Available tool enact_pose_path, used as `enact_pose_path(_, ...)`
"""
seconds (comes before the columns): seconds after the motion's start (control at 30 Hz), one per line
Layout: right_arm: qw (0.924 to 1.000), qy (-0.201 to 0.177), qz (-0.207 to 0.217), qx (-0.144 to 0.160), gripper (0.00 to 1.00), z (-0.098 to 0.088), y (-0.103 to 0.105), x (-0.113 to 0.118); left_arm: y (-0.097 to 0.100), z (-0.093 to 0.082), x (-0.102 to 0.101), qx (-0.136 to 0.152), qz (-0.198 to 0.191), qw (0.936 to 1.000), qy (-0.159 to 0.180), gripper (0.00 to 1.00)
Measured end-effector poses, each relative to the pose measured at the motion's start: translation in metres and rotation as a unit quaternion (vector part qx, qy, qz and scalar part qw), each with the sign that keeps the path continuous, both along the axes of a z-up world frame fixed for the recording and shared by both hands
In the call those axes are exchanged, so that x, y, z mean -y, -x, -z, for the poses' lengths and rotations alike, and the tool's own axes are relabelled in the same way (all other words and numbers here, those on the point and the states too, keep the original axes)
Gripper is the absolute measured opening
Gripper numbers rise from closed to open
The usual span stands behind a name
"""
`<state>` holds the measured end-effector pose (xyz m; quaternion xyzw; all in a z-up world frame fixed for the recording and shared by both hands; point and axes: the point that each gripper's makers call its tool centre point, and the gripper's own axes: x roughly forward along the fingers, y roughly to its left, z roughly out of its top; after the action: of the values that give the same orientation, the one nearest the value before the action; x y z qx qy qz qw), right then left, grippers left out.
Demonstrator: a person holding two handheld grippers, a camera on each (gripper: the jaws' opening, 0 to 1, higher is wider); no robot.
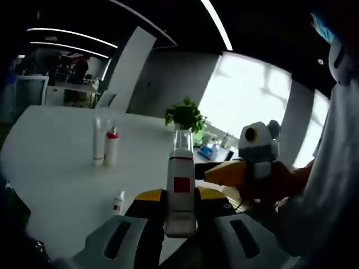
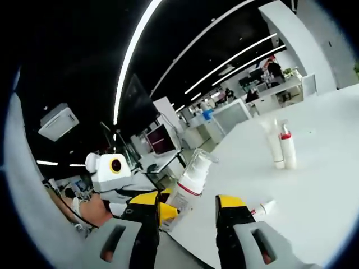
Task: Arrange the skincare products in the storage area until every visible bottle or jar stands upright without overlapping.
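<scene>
1. In the left gripper view, the left gripper (image 1: 180,224) is sitting at the bottom centre, its jaws clamped on a white pump bottle (image 1: 180,193) that is standing upright between them.
2. The bottle is showing a red square on its front; no lettering can be read on it.
3. The right gripper (image 1: 257,159) is entering from the right of that view, level with the bottle and a little apart from it.
4. The white table (image 1: 61,168) is spreading across the left half, its curved edge running down the lower left, with wide bare surface between the items.
5. A white tube (image 1: 99,140) and a red-capped bottle (image 1: 111,147) are standing upright side by side at centre left; a small tube (image 1: 118,203) is lying low on the table nearer the gripper.
6. In the right gripper view, the right gripper (image 2: 188,224) is holding its jaws apart, gripping nothing; the pump bottle (image 2: 190,182) is leaning just past the left jaw.
7. The labels there are too small to read.
</scene>
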<state>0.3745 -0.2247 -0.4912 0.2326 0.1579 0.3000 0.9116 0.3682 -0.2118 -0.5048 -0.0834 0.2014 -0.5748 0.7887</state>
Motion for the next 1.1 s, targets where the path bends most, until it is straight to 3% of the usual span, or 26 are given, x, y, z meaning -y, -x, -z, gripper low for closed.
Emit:
enact_pose_path(0.07, 0.9999, -0.007, -0.011, -0.007, 0.25, 0.001, 0.001, -0.005, 0.003, 0.002, -0.002, 0.001, 0.001, 1.0000, 0.002, 0.18)
enact_pose_path(0.13, 0.9997, -0.003, -0.019, -0.012, 0.21, 0.003, 0.002, -0.009, 0.015, -0.002, 0.001, 0.011, 0.033, 0.9991, 0.024, 0.18)
enact_pose_path(0.33, 0.9983, -0.008, -0.053, -0.023, 0.19, 0.006, 0.011, -0.025, 0.023, 0.005, -0.010, 0.024, 0.034, 0.9985, 0.035, 0.18)
enact_pose_path(0.47, 0.9955, 0.038, -0.087, -0.002, 0.18, 0.012, 0.019, -0.035, 0.030, 0.014, -0.015, 0.022, 0.039, 0.9988, 0.019, 0.18)
enact_pose_path(0.53, 0.9956, 0.033, -0.087, 0.004, 0.17, 0.008, 0.019, -0.035, 0.030, 0.013, -0.014, 0.031, 0.041, 0.9986, 0.016, 0.18)
enact_pose_path(0.73, 0.9942, 0.034, -0.101, 0.013, 0.15, 0.007, 0.023, -0.037, 0.034, 0.015, -0.012, 0.023, 0.056, 0.9980, 0.020, 0.18)
enact_pose_path(0.87, 0.9926, 0.025, -0.117, 0.020, 0.15, 0.003, 0.025, -0.037, 0.037, 0.012, -0.011, 0.007, 0.064, 0.9973, 0.036, 0.19)
enact_pose_path(0.97, 0.9901, 0.005, -0.136, 0.031, 0.14, -0.004, 0.026, -0.039, 0.038, 0.006, -0.012, -0.022, 0.065, 0.9953, 0.068, 0.19)
enact_pose_path(1.1, 0.9804, 0.012, -0.188, 0.058, 0.14, -0.009, 0.031, -0.045, 0.041, 0.003, -0.012, -0.047, 0.077, 0.9923, 0.086, 0.21)
